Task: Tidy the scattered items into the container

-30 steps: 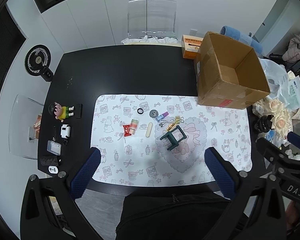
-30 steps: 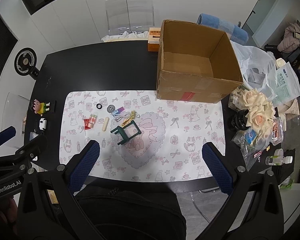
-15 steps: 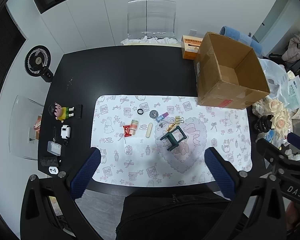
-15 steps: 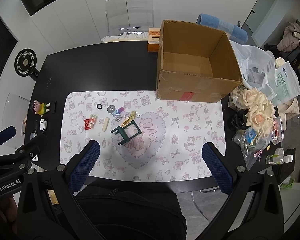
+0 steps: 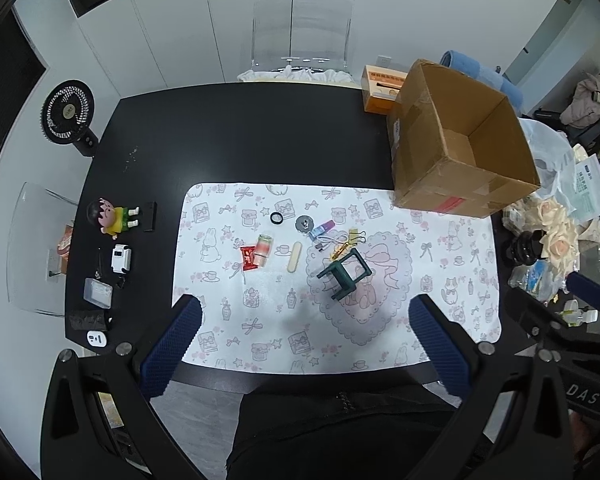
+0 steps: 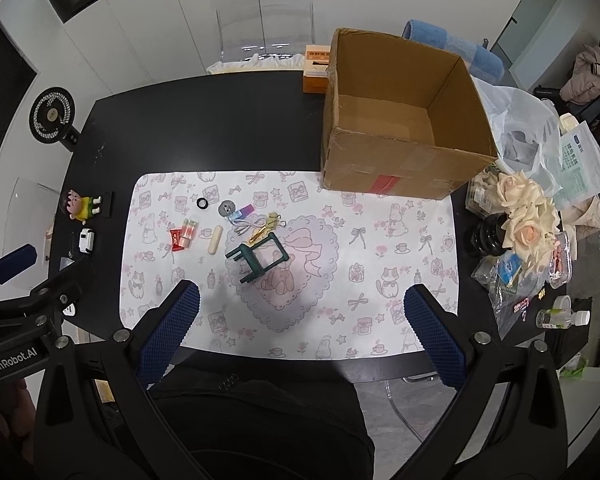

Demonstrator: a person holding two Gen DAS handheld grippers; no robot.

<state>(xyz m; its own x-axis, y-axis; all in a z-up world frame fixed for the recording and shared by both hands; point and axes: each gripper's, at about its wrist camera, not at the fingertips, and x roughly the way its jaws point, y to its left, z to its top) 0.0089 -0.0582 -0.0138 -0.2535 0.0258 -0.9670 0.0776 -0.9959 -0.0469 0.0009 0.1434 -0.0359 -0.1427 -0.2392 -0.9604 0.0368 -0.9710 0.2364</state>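
Small items lie scattered on a patterned white mat (image 5: 340, 344): a tipped dark green toy stool (image 5: 343, 274) (image 6: 258, 257), a red packet with a small jar (image 5: 256, 254), a beige stick (image 5: 294, 257), a black ring (image 5: 276, 218), a grey disc (image 5: 303, 224) and gold clips (image 5: 346, 244). An open cardboard box (image 5: 460, 148) (image 6: 404, 128) with nothing visible inside stands at the mat's far right corner. My left gripper (image 5: 304, 344) and right gripper (image 6: 300, 332) both hover high above the near table edge, open, holding nothing.
Along the black table's left edge (image 5: 100, 184) lie a cartoon figurine (image 5: 110, 218) and small white gadgets (image 5: 121, 258). Roses (image 6: 524, 216), bags and bottles crowd the right side. A fan (image 5: 66, 114) stands left, with a clear chair (image 5: 300, 32) behind and an orange tissue box (image 5: 380, 88) next to the carton.
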